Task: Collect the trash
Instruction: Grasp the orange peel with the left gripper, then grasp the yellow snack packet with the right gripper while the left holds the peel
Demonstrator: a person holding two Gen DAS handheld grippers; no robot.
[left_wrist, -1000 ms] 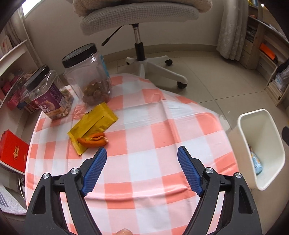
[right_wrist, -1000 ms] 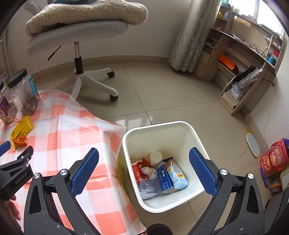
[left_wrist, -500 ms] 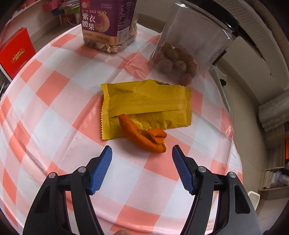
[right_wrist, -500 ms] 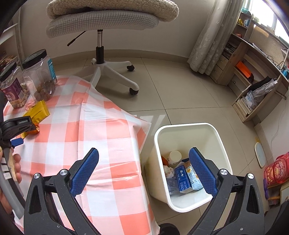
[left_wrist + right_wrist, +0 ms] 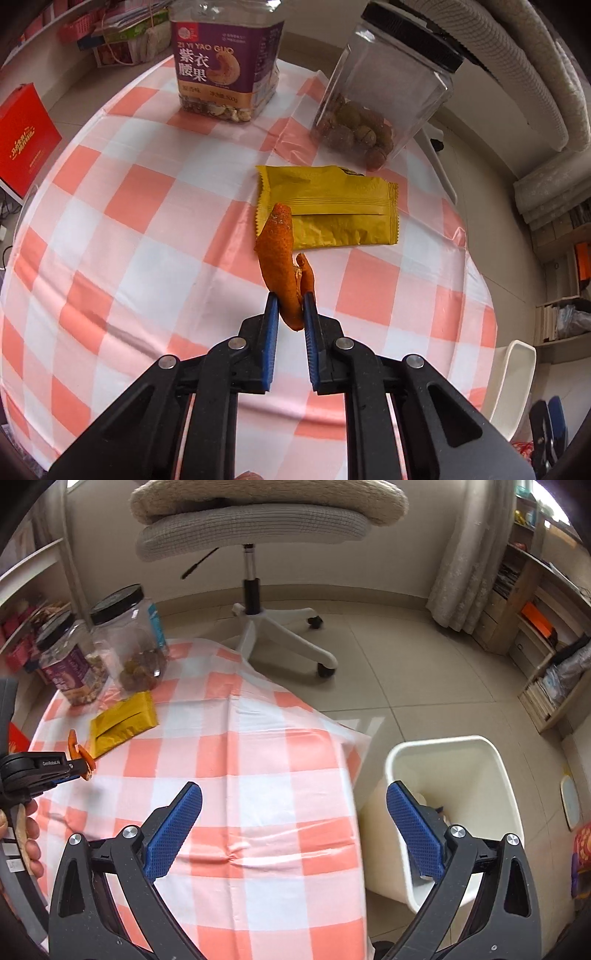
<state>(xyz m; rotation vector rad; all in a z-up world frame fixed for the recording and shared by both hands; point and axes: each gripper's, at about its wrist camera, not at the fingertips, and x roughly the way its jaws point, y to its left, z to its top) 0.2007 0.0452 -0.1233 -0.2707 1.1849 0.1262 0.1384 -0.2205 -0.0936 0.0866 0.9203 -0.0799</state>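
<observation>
A curled strip of orange peel [image 5: 280, 258] stands up between the blue pads of my left gripper [image 5: 290, 301], whose jaws are closing and press on its lower end. From the right wrist view the peel [image 5: 79, 753] hangs a little above the checked tablecloth at the far left, in the left gripper [image 5: 75, 767]. A yellow snack wrapper [image 5: 332, 206] lies flat just beyond it. My right gripper [image 5: 293, 805] hovers open over the table's right edge, with nothing between its fingers. The white bin [image 5: 443, 744] stands on the floor beside the table, to the right.
Two black-lidded clear jars, one with a purple cashew label [image 5: 225, 62] and one with round nuts [image 5: 373, 92], stand at the table's far side. An office chair [image 5: 255, 528] is behind the table. A red box [image 5: 22, 136] sits left of it.
My left gripper swung left across the table to the peel and closed on it, and the peel now stands upright. My right gripper drifted left, so the bin now sits at the right.
</observation>
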